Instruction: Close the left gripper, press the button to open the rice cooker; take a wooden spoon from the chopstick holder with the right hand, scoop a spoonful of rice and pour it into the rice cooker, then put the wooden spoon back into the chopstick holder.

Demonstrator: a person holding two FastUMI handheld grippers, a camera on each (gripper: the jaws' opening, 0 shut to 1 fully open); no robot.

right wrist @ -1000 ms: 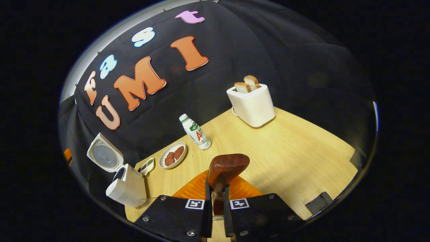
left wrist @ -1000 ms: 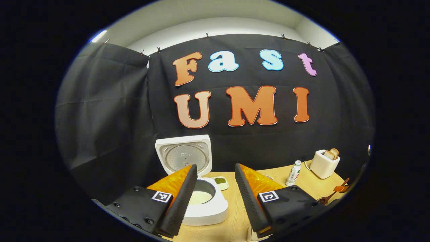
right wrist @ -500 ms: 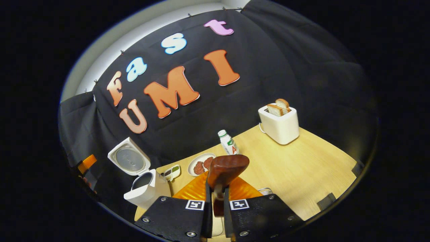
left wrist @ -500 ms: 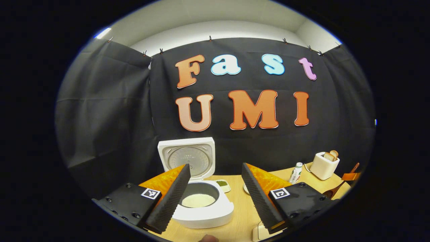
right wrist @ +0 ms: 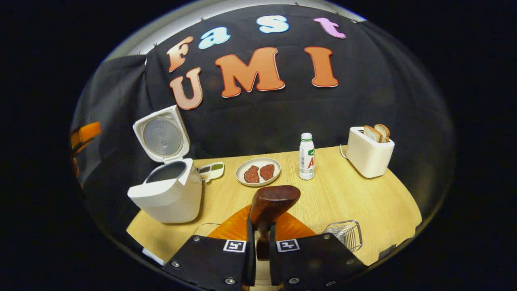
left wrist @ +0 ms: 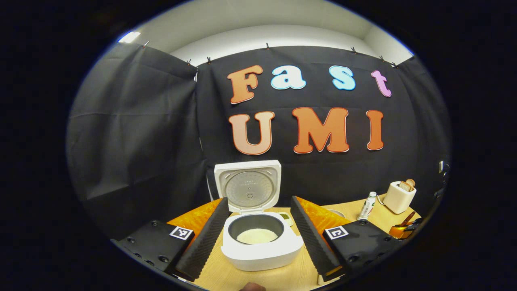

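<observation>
The white rice cooker (left wrist: 261, 248) stands with its lid (left wrist: 248, 186) raised, and white rice (left wrist: 257, 235) lies in the pot. My left gripper (left wrist: 260, 199) is open, its fingers framing the cooker from in front. My right gripper (right wrist: 261, 226) is shut on the handle of the brown wooden spoon (right wrist: 273, 201), held above the table's front; whether the bowl of the spoon carries rice is hidden. The cooker (right wrist: 167, 194) is to its left. The wire chopstick holder (right wrist: 345, 234) sits just to its right. The right gripper (left wrist: 402, 230) with the spoon appears far right in the left gripper view.
On the wooden table (right wrist: 363, 202) stand a plate of meat (right wrist: 258, 171), a small bottle (right wrist: 306, 161), a white toaster with bread (right wrist: 369, 155) and a small condiment dish (right wrist: 211, 171). A clear container's edge (right wrist: 204, 229) shows beside my right gripper.
The left gripper has shifted so the cooker now sits centred between its open fingers. The right gripper, still shut on the spoon, has levelled out and turned left; the wire holder has come into view.
</observation>
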